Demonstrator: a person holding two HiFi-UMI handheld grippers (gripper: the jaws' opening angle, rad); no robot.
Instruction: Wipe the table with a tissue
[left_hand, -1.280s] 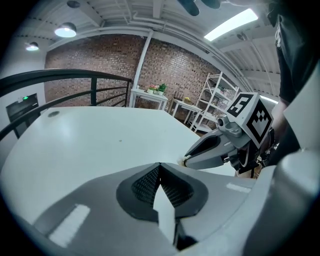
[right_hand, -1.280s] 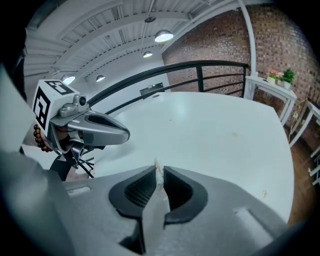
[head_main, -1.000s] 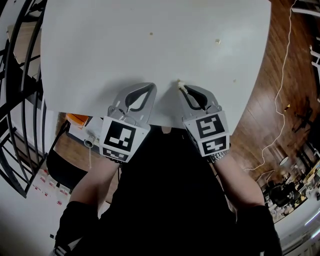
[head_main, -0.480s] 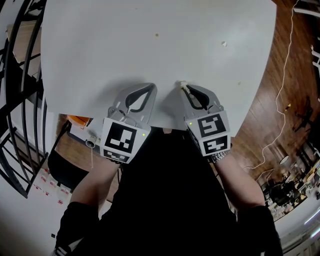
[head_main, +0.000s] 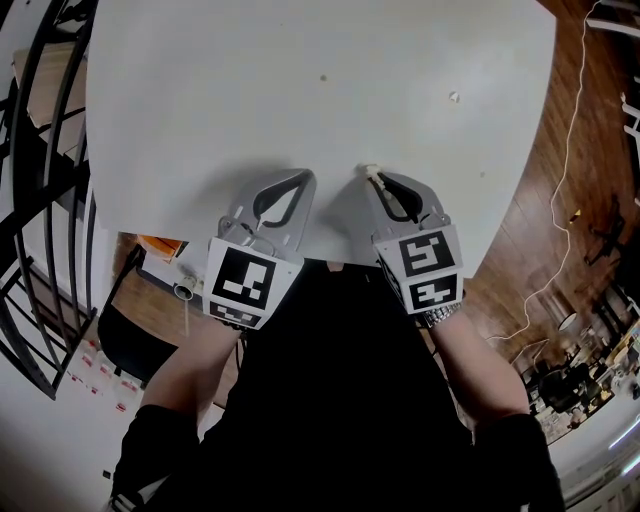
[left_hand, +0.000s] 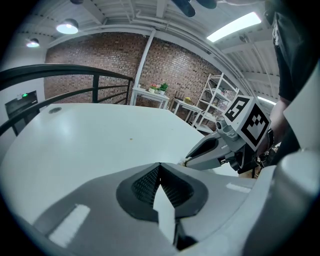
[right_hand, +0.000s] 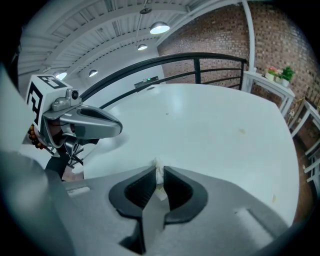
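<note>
A white table (head_main: 300, 110) fills the head view. Over its near edge my right gripper (head_main: 368, 172) is shut on a small crumpled scrap of tissue (right_hand: 158, 172), which pokes out past the jaw tips (head_main: 367, 170). To its left, at about the same height, my left gripper (head_main: 305, 176) is shut with nothing between its jaws (left_hand: 160, 166). The left gripper view shows the right gripper (left_hand: 210, 152) close on its right, and the right gripper view shows the left gripper (right_hand: 97, 126) close on its left. Small crumbs (head_main: 453, 97) lie on the table, another crumb (head_main: 322, 77) farther out.
A black metal railing (head_main: 40, 150) runs along the table's left side. Wooden floor with a white cable (head_main: 565, 180) lies to the right. A brick wall and white shelves (left_hand: 215, 95) stand beyond the table. One more crumb (right_hand: 241, 131) lies right of centre.
The head view has drifted a little, so the crumbs sit lower and further right. Both grippers stay over the near edge, the right one still clamped on the tissue scrap.
</note>
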